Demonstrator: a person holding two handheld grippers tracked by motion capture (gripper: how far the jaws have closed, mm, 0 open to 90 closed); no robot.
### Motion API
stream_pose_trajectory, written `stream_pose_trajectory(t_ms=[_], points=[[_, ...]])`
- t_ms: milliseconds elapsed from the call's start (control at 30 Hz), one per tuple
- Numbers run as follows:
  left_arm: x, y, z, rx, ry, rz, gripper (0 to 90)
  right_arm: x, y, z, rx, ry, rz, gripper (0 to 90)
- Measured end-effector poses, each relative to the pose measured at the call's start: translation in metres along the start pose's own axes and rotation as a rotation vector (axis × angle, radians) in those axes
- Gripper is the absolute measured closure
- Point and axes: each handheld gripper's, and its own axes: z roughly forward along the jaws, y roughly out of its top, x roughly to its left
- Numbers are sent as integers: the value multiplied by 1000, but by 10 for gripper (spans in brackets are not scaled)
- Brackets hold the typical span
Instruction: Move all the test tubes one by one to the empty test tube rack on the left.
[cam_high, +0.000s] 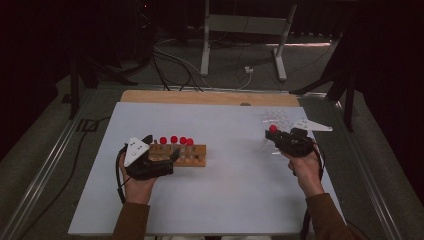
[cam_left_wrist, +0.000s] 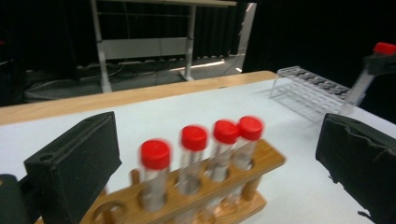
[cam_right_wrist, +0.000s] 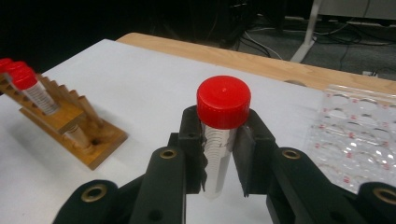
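A: How far along is the work?

B: By my reading, partway. The right gripper (cam_right_wrist: 219, 154) has its jaws clamped on one red-capped test tube (cam_right_wrist: 220, 135), held upright above the white table (cam_high: 225, 195), near the clear plastic rack (cam_right_wrist: 359, 135).

A: What do the racks hold?

B: The wooden rack (cam_high: 187, 154) holds four capped tubes (cam_left_wrist: 196, 156), with at least one empty hole at its near end. The clear rack looks empty.

A: And the other hand?

B: The left gripper (cam_left_wrist: 219, 158) hangs wide open around the wooden rack, gripping nothing.
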Motion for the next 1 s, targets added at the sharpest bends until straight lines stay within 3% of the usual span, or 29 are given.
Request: stream_pose_trajectory(t_ms=[467,1000], points=[[-33,4,23,13,-73,39,7,26,-8,0,8,95,8,739],[-72,-1,50,58,-117,105,7,39,-12,-1,29,106,2,739]])
